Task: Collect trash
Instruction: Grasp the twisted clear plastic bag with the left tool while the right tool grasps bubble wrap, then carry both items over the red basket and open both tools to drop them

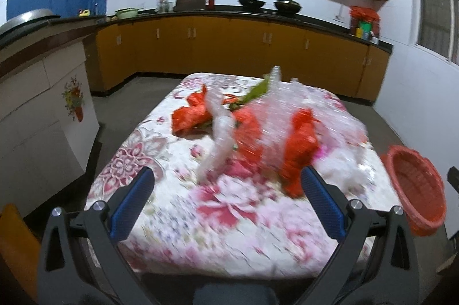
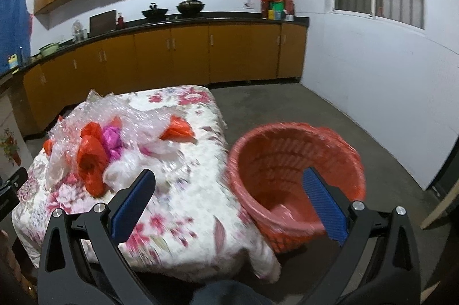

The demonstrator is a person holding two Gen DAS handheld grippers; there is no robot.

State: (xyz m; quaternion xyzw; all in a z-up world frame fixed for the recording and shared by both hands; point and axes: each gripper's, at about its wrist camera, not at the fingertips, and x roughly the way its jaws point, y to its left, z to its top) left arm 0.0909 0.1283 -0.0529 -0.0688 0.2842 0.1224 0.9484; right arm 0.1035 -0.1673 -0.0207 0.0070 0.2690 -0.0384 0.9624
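Left wrist: left gripper (image 1: pixel 226 180) agape above table (image 1: pixel 229 242)

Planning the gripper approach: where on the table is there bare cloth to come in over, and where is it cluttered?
Free: the near strip of the tablecloth, between the table's front edge and the pile. Also the far right corner, behind the plastic wrap. Crowded: the middle, with red bags, clear wrap and a magenta scrap. The red basket sits off the table's right side.

No legible txt, labels or nos. anywhere; counter containers (image 2: pixel 276 9) prob. too blurry to read.
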